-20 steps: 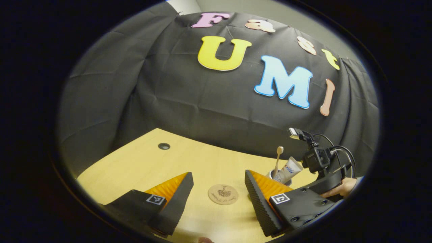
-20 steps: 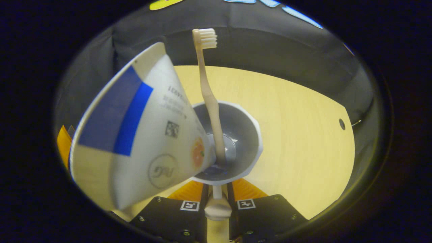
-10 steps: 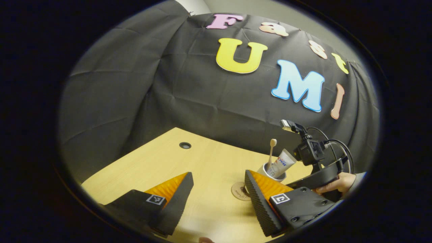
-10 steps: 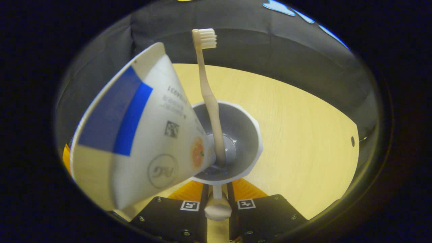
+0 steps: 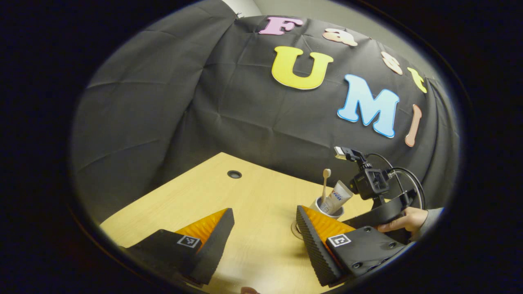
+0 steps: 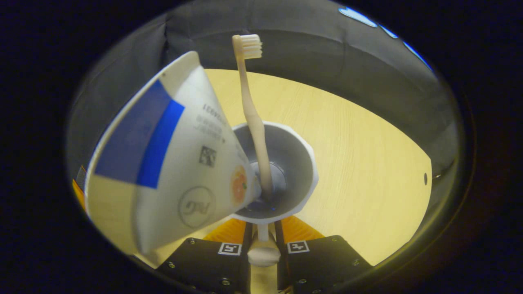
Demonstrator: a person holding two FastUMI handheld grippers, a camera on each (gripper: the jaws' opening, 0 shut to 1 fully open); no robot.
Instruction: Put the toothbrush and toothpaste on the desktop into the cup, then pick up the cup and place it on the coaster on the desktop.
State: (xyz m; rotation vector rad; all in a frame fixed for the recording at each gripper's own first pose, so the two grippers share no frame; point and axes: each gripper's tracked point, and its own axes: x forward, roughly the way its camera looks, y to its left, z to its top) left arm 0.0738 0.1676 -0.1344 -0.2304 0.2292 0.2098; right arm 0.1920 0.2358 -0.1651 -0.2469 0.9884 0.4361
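A white cup (image 6: 300, 163) with a grey inside holds a beige toothbrush (image 6: 250, 110), bristles up, and a white and blue toothpaste tube (image 6: 171, 163) leaning out to the left. My right gripper (image 6: 263, 245) is shut on the cup's handle (image 6: 263, 256). In the left gripper view the cup (image 5: 329, 209) with toothbrush (image 5: 325, 183) and tube (image 5: 337, 196) sits over the round coaster (image 5: 294, 228). Only an edge of the coaster shows, and I cannot tell if the cup touches it. My left gripper (image 5: 265, 241) is open with nothing between its fingers, low over the desk, left of the cup.
A hand (image 5: 402, 222) holds the right gripper's body (image 5: 382, 212) at the right. The wooden desk (image 5: 253, 204) has a small cable hole (image 5: 234, 174) near its back edge, also seen as a hole (image 6: 425, 178) at the right. The black cloth wall stands behind the desk.
The right gripper has carried the cup, with toothbrush and tube, leftward over the coaster. The coaster, fully visible earlier, now shows only as an edge under the cup. The left gripper stays open.
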